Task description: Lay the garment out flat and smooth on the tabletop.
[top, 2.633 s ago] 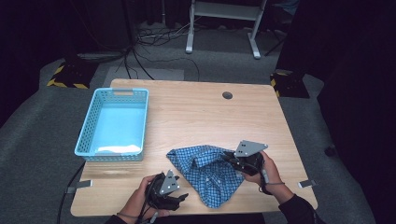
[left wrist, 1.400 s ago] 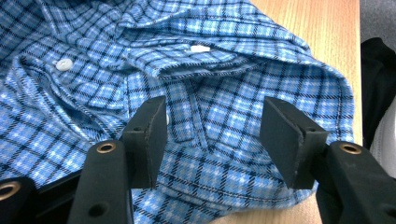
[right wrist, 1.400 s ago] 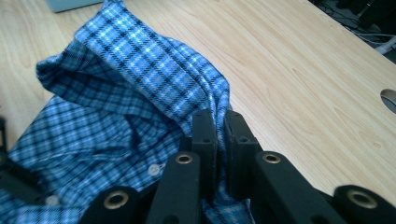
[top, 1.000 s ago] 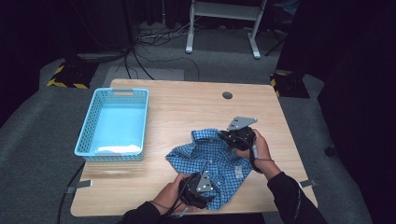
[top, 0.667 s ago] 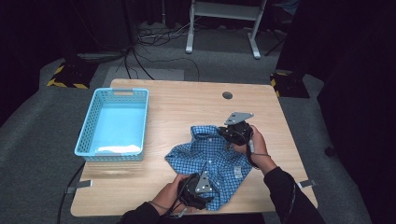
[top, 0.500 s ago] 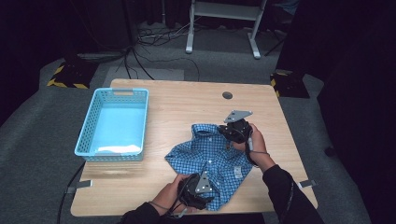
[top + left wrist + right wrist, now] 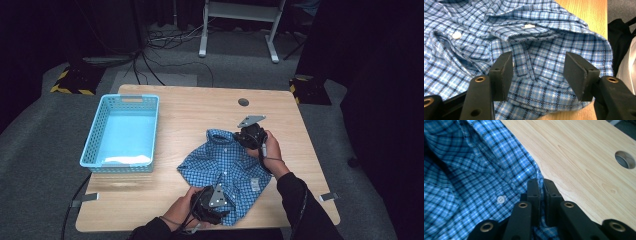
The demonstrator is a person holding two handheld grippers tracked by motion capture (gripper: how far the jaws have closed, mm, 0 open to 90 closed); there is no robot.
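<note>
The left gripper [image 7: 537, 72] has its jaws spread wide, with nothing pinched; the blue checked shirt [image 7: 499, 37] lies flat under and beyond them, and a folded hem edge runs through the gap between the two pads. A white button [image 7: 456, 35] sits on the cloth ahead of the left-hand jaw, well up from its tip. In the high view this gripper [image 7: 212, 202] rests at the shirt's near end.

The right gripper [image 7: 541, 195] has its jaws pressed nearly together on the shirt's [image 7: 474, 170] edge, a thin fold of checked cloth caught between the pads. Another white button [image 7: 501, 199] lies just beside the left-hand jaw. Bare wooden table [image 7: 579, 160] stretches away on the other side of the jaws, with a round cable hole [image 7: 626, 159] far beyond them. In the high view this gripper [image 7: 250, 135] sits at the shirt's far end.

The shirt [image 7: 225, 167] is spread on the table [image 7: 190, 110], its long axis running roughly from one gripper to the other, collar end toward the right gripper
</note>
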